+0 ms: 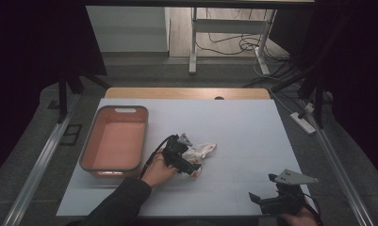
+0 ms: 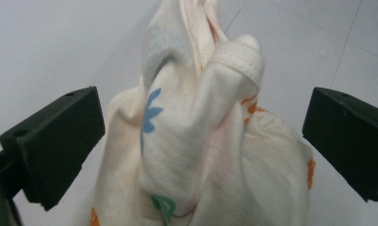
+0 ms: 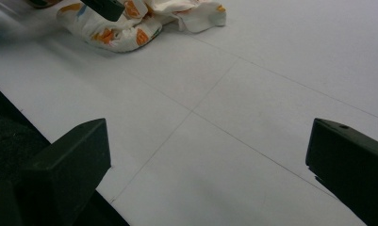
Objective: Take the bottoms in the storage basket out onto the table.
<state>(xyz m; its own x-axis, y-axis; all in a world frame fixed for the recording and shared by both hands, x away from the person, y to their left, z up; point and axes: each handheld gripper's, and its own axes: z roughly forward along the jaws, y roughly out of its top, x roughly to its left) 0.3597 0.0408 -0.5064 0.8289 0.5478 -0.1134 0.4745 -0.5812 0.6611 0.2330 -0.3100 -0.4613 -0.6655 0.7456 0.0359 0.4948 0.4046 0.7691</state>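
Observation:
A crumpled white cloth (image 1: 204, 151) printed with orange, blue and green shapes lies near the middle of the white table top (image 1: 243, 127). My left gripper (image 1: 186, 156) is on the cloth, held by a hand in a dark sleeve. In the left gripper view the cloth (image 2: 196, 141) bunches up between the two black jaws, which stand wide apart on either side of it; the left gripper (image 2: 203, 136) is open. My right gripper (image 1: 263, 187) is open over bare table at the front right, with nothing between its jaws (image 3: 208, 160). In the right gripper view the cloth (image 3: 130, 23) lies farther off.
An orange bin with a grey rim (image 1: 123, 108) stands at the table's left, with nothing in it. The table's front edge runs just below the right gripper. Beyond the far edge are a floor with cables, a power strip (image 1: 303, 121) and a white desk frame (image 1: 194, 42).

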